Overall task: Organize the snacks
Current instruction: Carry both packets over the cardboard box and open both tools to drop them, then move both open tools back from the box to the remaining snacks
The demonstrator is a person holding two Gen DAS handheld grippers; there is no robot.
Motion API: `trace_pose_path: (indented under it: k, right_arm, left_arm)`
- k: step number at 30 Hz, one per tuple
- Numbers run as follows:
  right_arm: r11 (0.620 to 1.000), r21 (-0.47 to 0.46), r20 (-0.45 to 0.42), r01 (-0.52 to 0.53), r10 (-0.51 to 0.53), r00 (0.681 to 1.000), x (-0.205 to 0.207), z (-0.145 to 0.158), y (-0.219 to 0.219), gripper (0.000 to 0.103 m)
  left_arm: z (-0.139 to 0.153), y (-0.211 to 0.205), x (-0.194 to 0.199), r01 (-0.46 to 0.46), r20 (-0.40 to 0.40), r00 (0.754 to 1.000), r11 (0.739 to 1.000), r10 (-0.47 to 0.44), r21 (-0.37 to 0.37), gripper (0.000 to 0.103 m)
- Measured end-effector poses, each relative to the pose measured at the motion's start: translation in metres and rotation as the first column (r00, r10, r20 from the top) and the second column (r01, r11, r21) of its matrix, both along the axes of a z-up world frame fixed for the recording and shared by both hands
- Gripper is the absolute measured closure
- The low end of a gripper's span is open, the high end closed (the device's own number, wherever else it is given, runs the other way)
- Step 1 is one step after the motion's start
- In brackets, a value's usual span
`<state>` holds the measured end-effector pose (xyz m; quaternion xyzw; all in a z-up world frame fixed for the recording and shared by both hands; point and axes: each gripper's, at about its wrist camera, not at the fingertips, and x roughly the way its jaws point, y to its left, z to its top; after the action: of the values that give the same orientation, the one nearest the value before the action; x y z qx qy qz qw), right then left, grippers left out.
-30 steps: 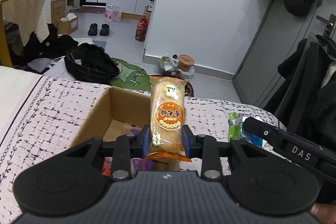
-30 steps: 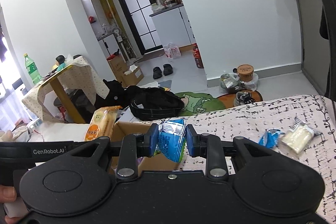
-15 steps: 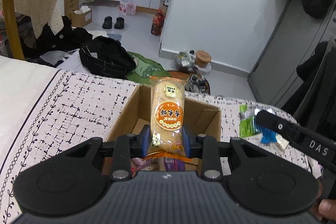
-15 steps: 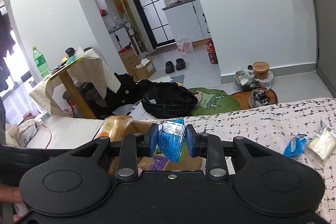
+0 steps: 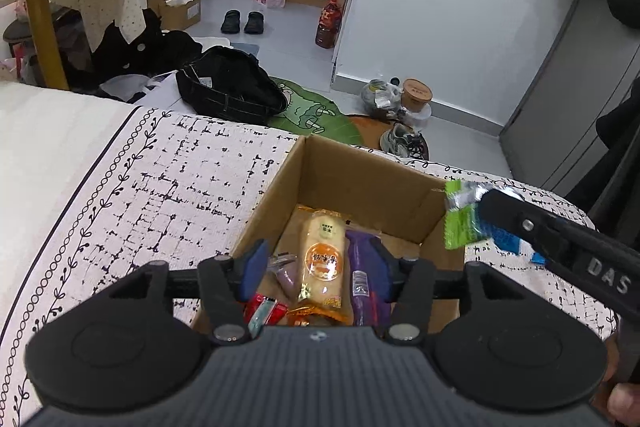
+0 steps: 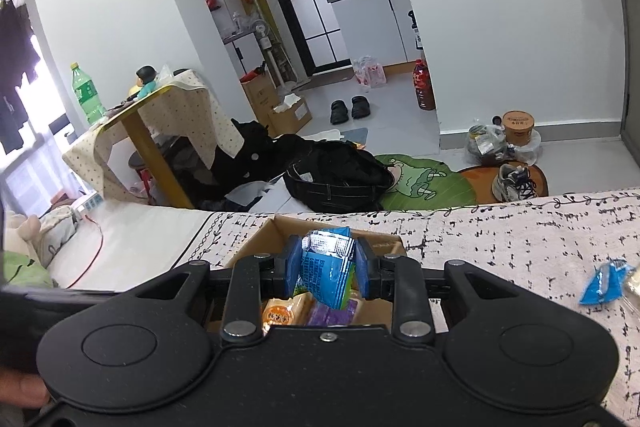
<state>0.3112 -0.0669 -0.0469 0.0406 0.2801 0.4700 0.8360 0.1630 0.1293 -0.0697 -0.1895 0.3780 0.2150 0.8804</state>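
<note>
An open cardboard box (image 5: 362,183) sits on the patterned bedcover. My left gripper (image 5: 316,261) hovers over it with its jaws opening; the orange bread packet (image 5: 323,259) lies below between the pads, free of them, on other snacks: a purple packet (image 5: 362,281) and a red one (image 5: 262,309). My right gripper (image 6: 327,265) is shut on a blue-and-green snack packet (image 6: 328,267) above the box (image 6: 260,233). The left wrist view shows that packet (image 5: 464,217) at the box's right corner.
A blue packet (image 6: 604,281) lies on the bedcover (image 6: 520,239) at the right. Beyond the bed's edge lie a black bag (image 5: 232,87), a green mat (image 5: 308,111) and shoes (image 5: 242,23) on the floor. A draped wooden table (image 6: 140,123) stands at the left.
The left gripper moved over the box and its jaws spread; the bread packet dropped from them into the box. The right gripper carried the blue-and-green packet left, over the box.
</note>
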Motion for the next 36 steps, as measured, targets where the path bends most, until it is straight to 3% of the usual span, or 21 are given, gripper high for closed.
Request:
trace_pose_path:
  k: [2, 7, 9, 11, 13, 21, 25, 30, 32, 36]
  right_arm:
    - [1.0, -0.018, 0.01, 0.011, -0.01, 1.0, 0.0, -0.001, 0.006, 0.069]
    - [0.999, -0.035, 0.04, 0.04, -0.038, 0.998, -0.005, -0.002, 0.0, 0.04]
    - [0.998, -0.043, 0.029, 0.053, -0.052, 0.998, -0.005, -0.004, -0.006, 0.037]
    - [0.997, -0.044, 0.017, 0.065, -0.064, 0.998, -0.005, -0.004, -0.015, 0.034]
    - [0.996, -0.044, 0.019, 0.081, -0.08, 0.997, -0.005, -0.005, -0.025, 0.022]
    - [0.989, -0.055, -0.011, 0.134, -0.135, 0.991, -0.003, -0.008, -0.061, 0.019]
    - [0.985, -0.047, -0.021, 0.169, -0.17, 0.985, -0.002, -0.008, -0.078, 0.009]
    - [0.977, -0.044, -0.016, 0.21, -0.211, 0.977, -0.001, -0.011, -0.101, 0.001]
    - [0.975, -0.037, -0.024, 0.219, -0.22, 0.975, 0.001, -0.012, -0.109, 0.0]
    - [0.972, -0.039, -0.042, 0.233, -0.235, 0.971, 0.001, -0.016, -0.123, 0.0]
  left_arm:
    - [0.001, -0.001, -0.001, 0.001, 0.001, 1.0, 1.0, -0.002, 0.002, 0.048]
    - [0.001, -0.002, -0.004, -0.003, 0.004, 1.0, 1.0, 0.003, 0.006, 0.042]
    - [0.002, -0.004, -0.004, 0.002, 0.006, 1.0, 1.0, -0.002, 0.012, 0.04]
    - [0.002, -0.006, -0.003, 0.011, 0.005, 1.0, 1.0, -0.011, 0.019, 0.031]
    - [0.002, -0.009, -0.001, 0.024, -0.004, 1.0, 0.999, -0.024, 0.035, 0.027]
    - [0.002, -0.021, 0.0, 0.012, 0.007, 1.0, 0.999, -0.012, 0.03, 0.019]
    - [0.001, -0.031, 0.002, 0.024, 0.009, 1.0, 0.999, -0.024, 0.022, 0.018]
    - [0.0, -0.044, 0.002, 0.053, 0.022, 0.998, 0.999, -0.053, 0.012, 0.007]
    - [0.0, -0.047, 0.002, 0.059, 0.028, 0.998, 0.998, -0.06, 0.007, 0.0]
    - [0.002, -0.056, 0.002, 0.079, 0.037, 0.996, 0.997, -0.08, 0.008, 0.0]
